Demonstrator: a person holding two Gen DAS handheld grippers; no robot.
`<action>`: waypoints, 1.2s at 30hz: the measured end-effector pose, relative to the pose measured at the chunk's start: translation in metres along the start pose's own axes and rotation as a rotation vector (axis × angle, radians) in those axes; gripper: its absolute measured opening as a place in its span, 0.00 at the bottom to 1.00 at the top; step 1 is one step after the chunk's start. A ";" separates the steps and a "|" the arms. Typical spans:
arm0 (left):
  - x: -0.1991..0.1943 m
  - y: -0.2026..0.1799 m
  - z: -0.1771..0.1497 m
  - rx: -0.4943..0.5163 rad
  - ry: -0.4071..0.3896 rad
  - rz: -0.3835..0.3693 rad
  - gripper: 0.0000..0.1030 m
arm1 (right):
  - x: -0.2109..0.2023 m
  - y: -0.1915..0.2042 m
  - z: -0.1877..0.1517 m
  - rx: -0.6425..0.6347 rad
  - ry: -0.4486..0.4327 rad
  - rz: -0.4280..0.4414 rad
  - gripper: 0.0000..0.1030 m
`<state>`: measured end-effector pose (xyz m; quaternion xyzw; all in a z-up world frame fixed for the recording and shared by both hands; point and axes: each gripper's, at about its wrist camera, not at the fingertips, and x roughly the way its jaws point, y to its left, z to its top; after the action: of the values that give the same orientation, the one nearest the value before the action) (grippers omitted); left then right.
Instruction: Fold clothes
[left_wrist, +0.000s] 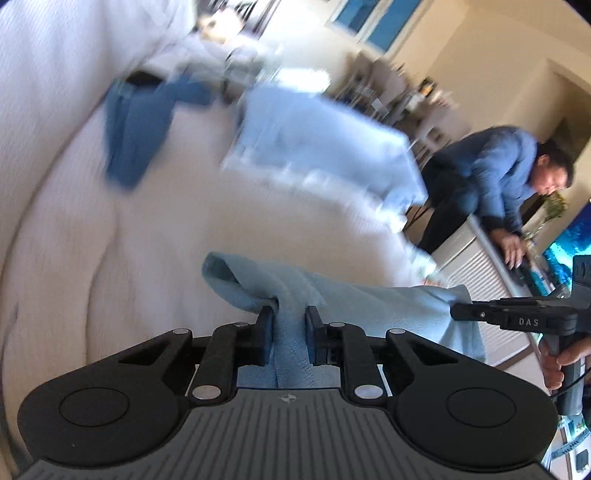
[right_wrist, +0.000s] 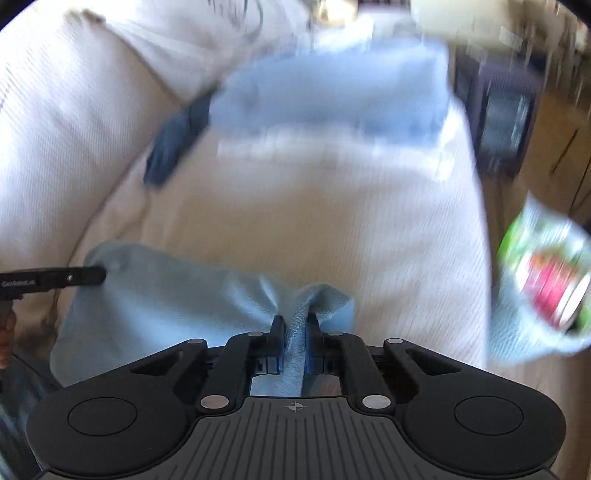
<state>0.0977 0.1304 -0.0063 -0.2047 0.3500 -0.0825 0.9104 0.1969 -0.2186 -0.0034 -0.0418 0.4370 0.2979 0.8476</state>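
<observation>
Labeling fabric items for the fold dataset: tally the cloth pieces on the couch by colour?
Light blue towel held between both grippers: 1
Light blue folded cloth further back: 1
Dark blue garment: 1
Total: 3
Both the left gripper and right gripper pinch the held towel's edge.

Pale blue towel (left_wrist: 369, 295) — darker blue garment (left_wrist: 133, 136) — on cream ribbed cover (left_wrist: 74, 240).
</observation>
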 end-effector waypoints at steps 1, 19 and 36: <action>0.001 -0.003 0.008 0.015 -0.028 -0.003 0.15 | -0.005 -0.001 0.007 0.003 -0.033 -0.007 0.10; 0.052 0.064 0.008 -0.066 0.112 0.183 0.61 | 0.054 -0.058 -0.011 0.285 0.133 0.077 0.46; 0.040 0.016 0.015 0.217 0.156 0.144 0.05 | 0.040 -0.026 -0.036 0.318 0.164 0.137 0.08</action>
<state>0.1372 0.1383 -0.0276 -0.0724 0.4224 -0.0700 0.9008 0.2026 -0.2334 -0.0610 0.0985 0.5479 0.2778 0.7829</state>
